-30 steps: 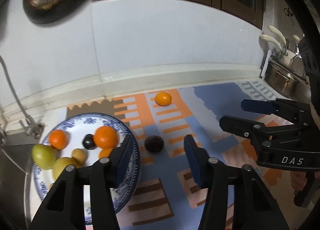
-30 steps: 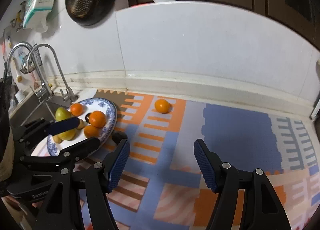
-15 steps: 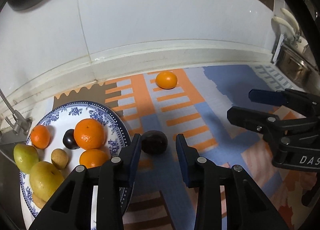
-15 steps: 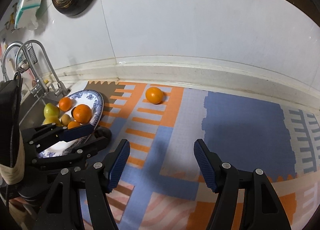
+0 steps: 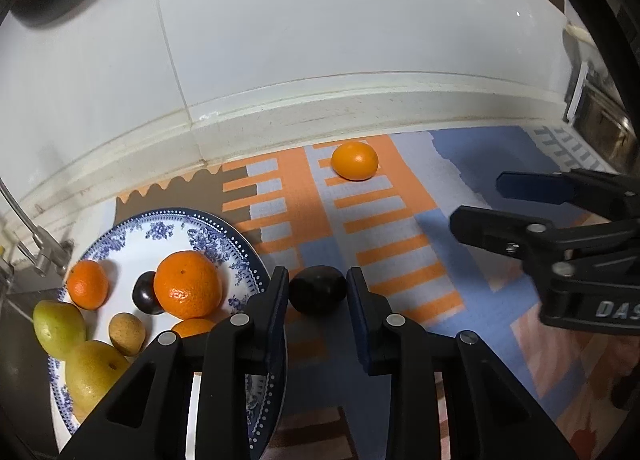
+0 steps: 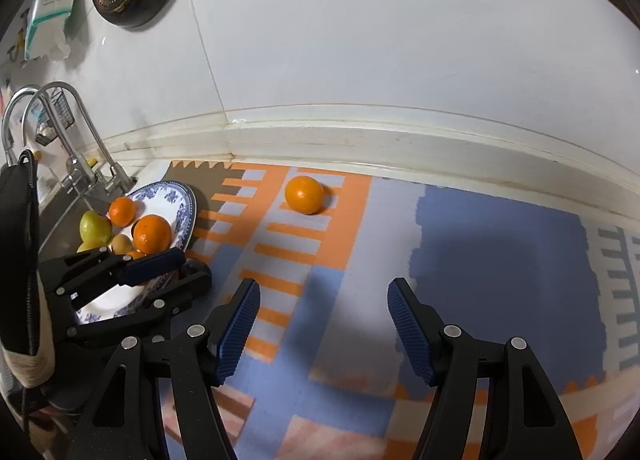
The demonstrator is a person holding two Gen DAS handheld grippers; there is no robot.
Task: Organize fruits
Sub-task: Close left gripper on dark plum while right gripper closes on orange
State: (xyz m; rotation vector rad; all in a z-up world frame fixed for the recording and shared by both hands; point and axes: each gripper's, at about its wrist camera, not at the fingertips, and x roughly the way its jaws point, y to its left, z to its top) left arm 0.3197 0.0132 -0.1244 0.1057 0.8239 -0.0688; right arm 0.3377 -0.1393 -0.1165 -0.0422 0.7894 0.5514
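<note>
Jaws of the left gripper (image 5: pixel 318 292) have just been closing, and now they squeeze a dark plum (image 5: pixel 318 289) that sits on the mat (image 5: pixel 472 300), just beside the plate (image 5: pixel 240 244). The right gripper (image 6: pixel 322 320) has its jaws wide with nothing between them. I think the step is picking up the plum. Next it needs a lift up and over the plate's edge. The plate holds oranges (image 5: pixel 187 284), pears (image 5: pixel 58 328), another dark plum and a small brown fruit. One loose orange (image 5: pixel 354 161) waits far back, near the mat's wall edge.
</note>
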